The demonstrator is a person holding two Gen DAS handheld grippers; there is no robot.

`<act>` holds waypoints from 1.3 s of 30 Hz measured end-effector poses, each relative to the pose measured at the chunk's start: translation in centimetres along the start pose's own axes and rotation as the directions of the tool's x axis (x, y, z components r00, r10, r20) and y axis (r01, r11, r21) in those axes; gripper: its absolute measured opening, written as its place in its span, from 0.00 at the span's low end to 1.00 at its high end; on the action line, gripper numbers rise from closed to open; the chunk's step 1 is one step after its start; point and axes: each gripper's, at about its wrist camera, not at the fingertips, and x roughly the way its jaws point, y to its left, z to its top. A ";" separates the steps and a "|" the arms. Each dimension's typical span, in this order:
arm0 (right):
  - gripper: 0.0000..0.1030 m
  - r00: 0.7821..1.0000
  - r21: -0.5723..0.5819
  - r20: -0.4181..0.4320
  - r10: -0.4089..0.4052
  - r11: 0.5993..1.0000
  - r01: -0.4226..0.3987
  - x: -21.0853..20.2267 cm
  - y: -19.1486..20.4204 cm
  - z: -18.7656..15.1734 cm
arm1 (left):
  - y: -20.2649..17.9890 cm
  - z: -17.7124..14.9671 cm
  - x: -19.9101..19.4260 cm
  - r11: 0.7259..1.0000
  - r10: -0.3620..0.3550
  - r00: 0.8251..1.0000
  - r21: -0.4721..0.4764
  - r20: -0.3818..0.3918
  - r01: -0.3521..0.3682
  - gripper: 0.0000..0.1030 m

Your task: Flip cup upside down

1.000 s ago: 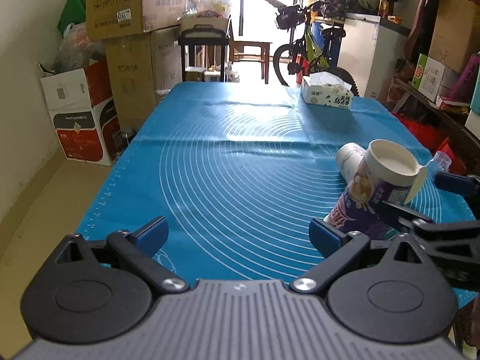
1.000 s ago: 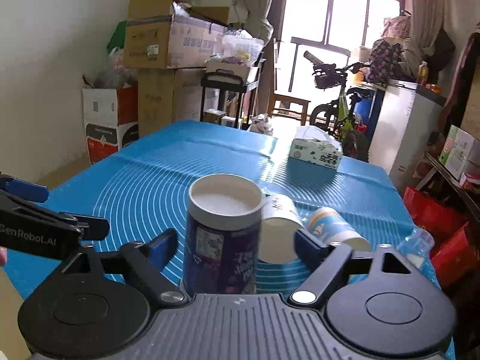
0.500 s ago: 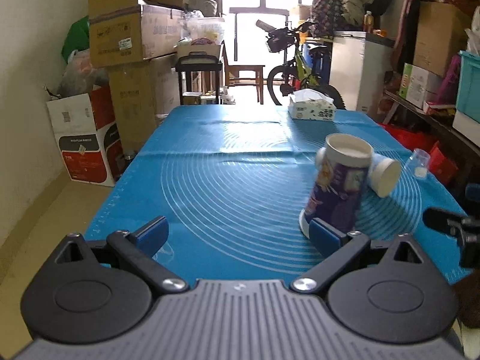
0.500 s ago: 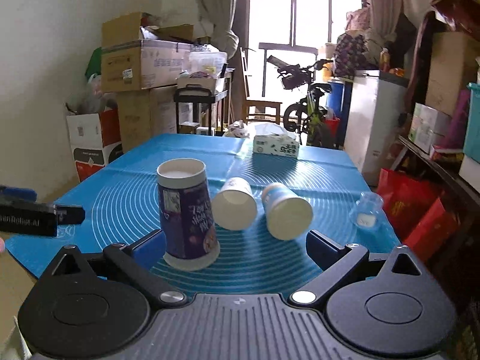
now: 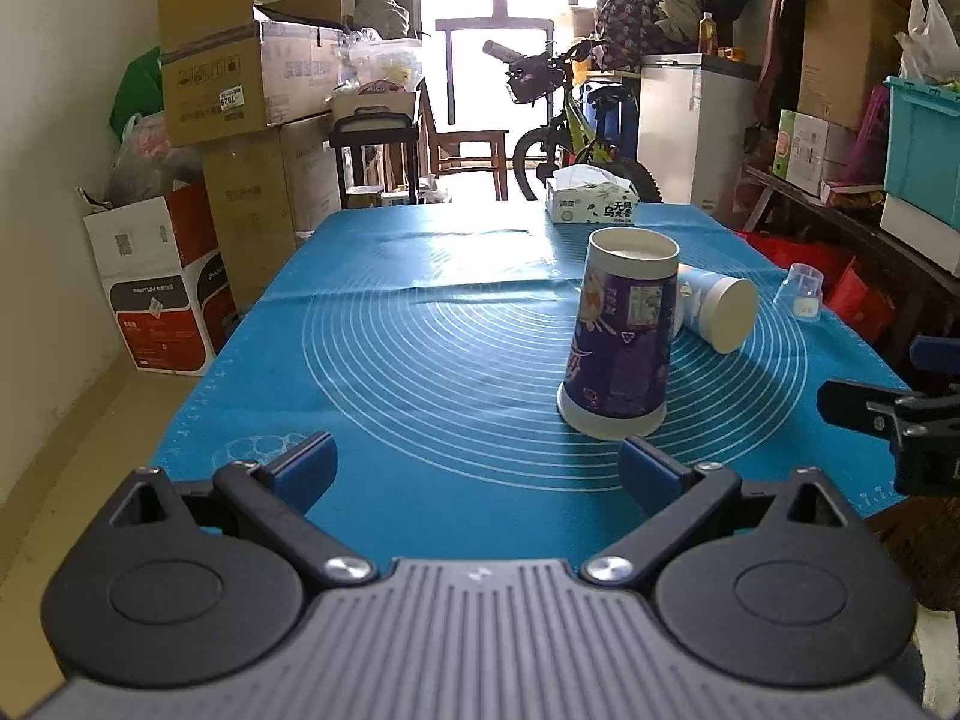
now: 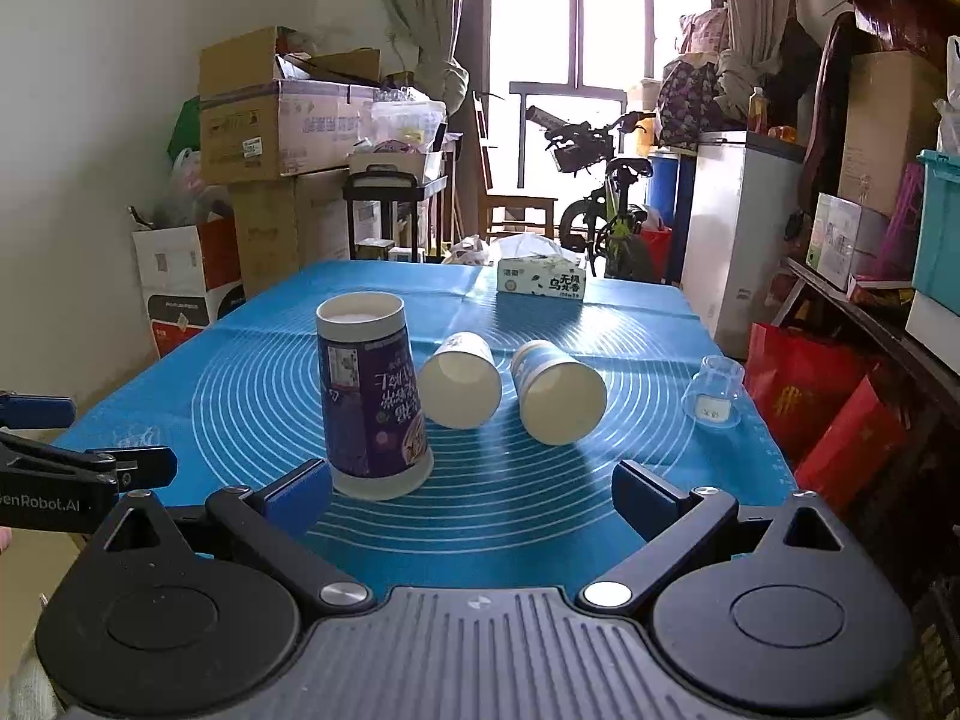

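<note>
The tall purple printed paper cup (image 6: 372, 396) stands inverted on the blue silicone mat with white concentric rings (image 6: 252, 396) covering the tabletop; wide mouth down on the mat, recessed white base up, print reading upside down, body leaning slightly. Right tongs (image 6: 474, 495) are spread wide and hold nothing; their left blue pad sits just beside the cup's lower rim at roughly 10 o'clock from the tongs' centre; contact cannot be told. Left tongs (image 5: 477, 471) are likewise spread and hold nothing, with the cup (image 5: 621, 336) ahead at about 1 o'clock, just beyond the right pad. Two small white paper cups lie on their sides at 3 o'clock of the purple cup: the nearer one (image 6: 461, 380) close beside it, mouth toward the camera; the blue-banded one (image 6: 558, 393) next to that. A small clear glass cup (image 6: 714, 393) sits upside down near the mat's right edge, well apart. A green-and-white tissue box (image 6: 543, 281) rests at the far end of the mat, at 12 o'clock.
</note>
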 end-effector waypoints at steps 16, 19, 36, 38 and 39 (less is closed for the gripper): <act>0.98 1.000 0.002 -0.001 0.001 1.000 -0.001 -0.5 0.2 -0.3 | -0.7 -0.6 -0.7 1.000 -0.029 1.000 0.010 -0.007 0.029 0.96; 0.98 1.000 0.002 0.000 0.002 1.000 -0.002 -0.6 0.1 -0.5 | -0.8 -0.7 -0.8 0.999 -0.030 1.000 0.009 -0.009 0.030 0.96; 0.98 1.000 0.005 0.000 0.008 1.000 -0.008 -0.7 0.0 -0.7 | -0.9 -0.9 -0.7 0.999 -0.034 0.999 0.008 -0.011 0.034 0.96; 0.98 1.000 0.007 0.000 0.009 1.000 -0.009 -0.7 0.0 -0.7 | -0.8 -0.9 -0.7 0.999 -0.035 0.999 0.009 -0.012 0.036 0.96; 0.98 1.000 0.006 0.001 0.008 1.000 -0.008 -0.7 0.1 -0.7 | -0.8 -0.9 -0.7 0.999 -0.035 0.999 0.008 -0.011 0.035 0.96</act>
